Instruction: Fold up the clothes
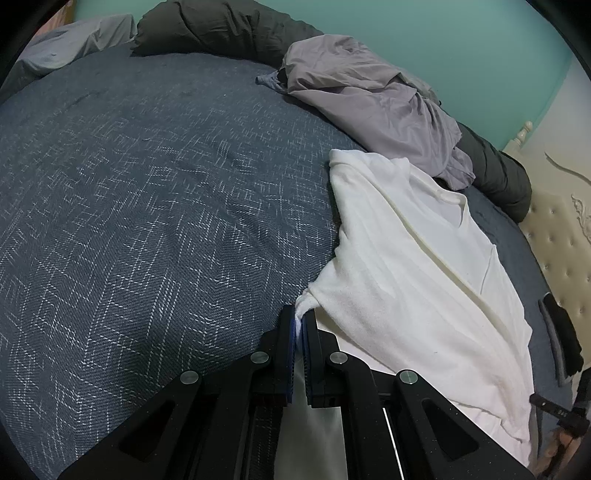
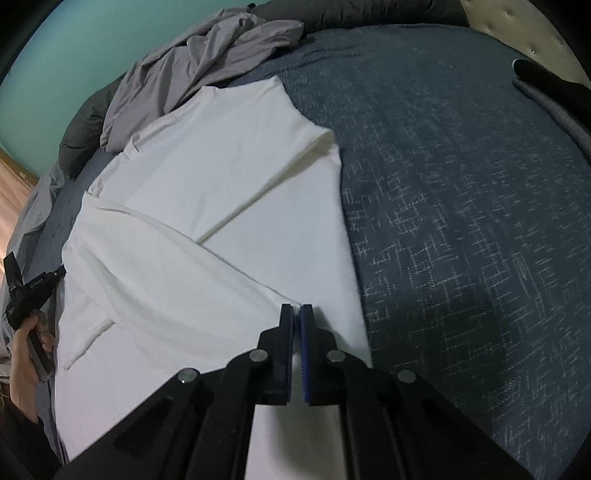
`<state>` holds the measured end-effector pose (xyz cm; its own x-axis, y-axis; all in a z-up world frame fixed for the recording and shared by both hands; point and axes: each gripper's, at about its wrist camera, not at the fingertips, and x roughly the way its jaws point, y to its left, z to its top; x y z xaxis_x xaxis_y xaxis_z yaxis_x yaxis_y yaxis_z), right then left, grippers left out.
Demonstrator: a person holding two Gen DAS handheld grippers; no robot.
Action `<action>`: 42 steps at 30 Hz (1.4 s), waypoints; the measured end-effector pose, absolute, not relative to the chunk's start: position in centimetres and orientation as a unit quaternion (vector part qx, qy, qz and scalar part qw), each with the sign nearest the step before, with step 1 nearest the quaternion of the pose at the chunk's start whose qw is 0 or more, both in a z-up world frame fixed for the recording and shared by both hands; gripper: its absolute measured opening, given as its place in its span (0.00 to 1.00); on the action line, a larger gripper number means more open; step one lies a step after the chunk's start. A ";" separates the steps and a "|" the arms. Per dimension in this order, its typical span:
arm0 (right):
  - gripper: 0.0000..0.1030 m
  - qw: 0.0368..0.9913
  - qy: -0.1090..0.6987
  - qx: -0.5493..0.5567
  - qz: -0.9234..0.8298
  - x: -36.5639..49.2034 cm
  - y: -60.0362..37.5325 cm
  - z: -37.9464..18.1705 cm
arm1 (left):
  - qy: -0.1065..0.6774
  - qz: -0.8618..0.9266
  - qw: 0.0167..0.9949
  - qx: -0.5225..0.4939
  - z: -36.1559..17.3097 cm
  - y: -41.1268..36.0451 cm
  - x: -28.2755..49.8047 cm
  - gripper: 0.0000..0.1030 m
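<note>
A white shirt (image 1: 417, 258) lies partly folded on the dark blue bedspread (image 1: 147, 203). My left gripper (image 1: 300, 317) is shut on a bunched edge of the white shirt at its left side. In the right wrist view the white shirt (image 2: 221, 184) spreads ahead with one side folded diagonally over. My right gripper (image 2: 296, 312) is shut on the shirt's edge near its right side. The left gripper also shows at the left edge of the right wrist view (image 2: 29, 291), held by a hand.
A crumpled grey garment (image 1: 369, 96) lies beyond the white shirt, also in the right wrist view (image 2: 192, 66). A dark green rolled quilt (image 1: 221, 29) runs along the far edge by the teal wall. A cream tufted headboard (image 1: 561, 236) stands right. A black-grey item (image 2: 554, 92) lies near it.
</note>
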<state>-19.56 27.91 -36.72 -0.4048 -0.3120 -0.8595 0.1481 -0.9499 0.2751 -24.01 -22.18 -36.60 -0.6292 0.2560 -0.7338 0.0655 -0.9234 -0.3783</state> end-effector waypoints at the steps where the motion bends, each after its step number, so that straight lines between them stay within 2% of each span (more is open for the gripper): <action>1: 0.04 0.134 -0.075 0.529 -0.835 -19.6 28.0 -36.6 | -0.190 0.882 0.055 -0.427 -36.6 -22.2 -24.0 0.04; 7: 0.05 0.122 -0.039 0.494 -0.860 -20.4 26.8 -32.1 | -0.195 0.881 0.057 -0.427 -36.8 -22.4 -24.0 0.04; 12: 0.19 0.203 0.009 0.475 -0.856 -23.7 18.8 -29.3 | -0.200 0.880 0.058 -0.427 -36.8 -22.4 -24.0 0.04; 17: 0.19 0.287 0.061 0.455 -0.841 -27.2 10.0 -26.8 | -0.201 0.879 0.057 -0.428 -36.7 -22.5 -23.8 0.04; 30: 0.19 0.391 0.147 0.464 -0.781 -33.5 -12.2 -28.3 | -0.200 0.876 0.058 -0.435 -36.7 -22.5 -23.8 0.04; 42: 0.19 0.403 0.239 0.475 -0.745 -35.2 -21.0 -31.5 | -0.202 0.875 0.058 -0.435 -36.9 -22.4 -23.9 0.04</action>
<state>-35.17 -20.95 -31.50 -0.2240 -0.3727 -0.9005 0.8277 -0.5606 0.0261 -23.87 -22.45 -36.89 -0.6141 0.2782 -0.7386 0.0738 -0.9115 -0.4047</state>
